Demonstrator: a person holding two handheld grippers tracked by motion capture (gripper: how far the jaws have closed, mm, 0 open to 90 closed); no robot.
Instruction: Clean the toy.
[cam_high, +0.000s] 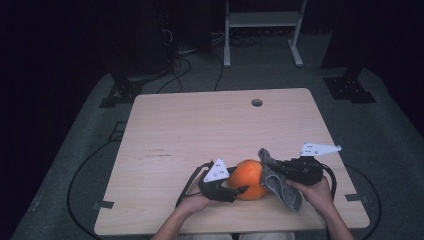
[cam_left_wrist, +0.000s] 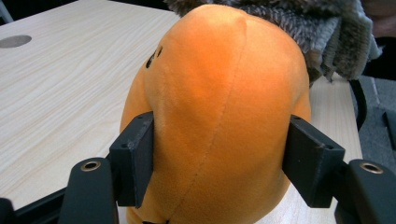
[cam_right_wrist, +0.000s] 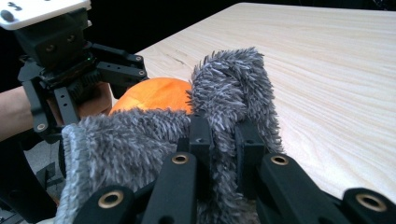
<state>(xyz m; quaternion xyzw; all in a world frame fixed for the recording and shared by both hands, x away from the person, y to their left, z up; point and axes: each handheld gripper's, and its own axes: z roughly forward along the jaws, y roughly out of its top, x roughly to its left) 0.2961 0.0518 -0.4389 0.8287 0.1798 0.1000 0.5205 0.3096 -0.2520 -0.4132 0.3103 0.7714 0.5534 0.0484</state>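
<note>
Gripping an orange plush toy (cam_left_wrist: 215, 116) – left gripper (cam_high: 239, 192) fingers clamped on it, right gripper (cam_right_wrist: 224, 140) fingers pinching a grey fuzzy cloth (cam_right_wrist: 140, 135), no legible writing.

A round orange plush toy (cam_high: 248, 179) sits on the tabletop (cam_high: 200, 125); a shaggy grey cloth (cam_high: 277, 182) drapes against its right side, apparently touching.

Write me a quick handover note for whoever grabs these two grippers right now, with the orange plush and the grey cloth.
Left gripper: jaws pressing both sides of the orange plush toy, at the table's near edge.
Right gripper: shut on the grey fuzzy cloth, which touches the toy's right side.
Done: both things gripped.
Left: apparently wiping or wrapping the toy; cloth covers only a part.
</note>
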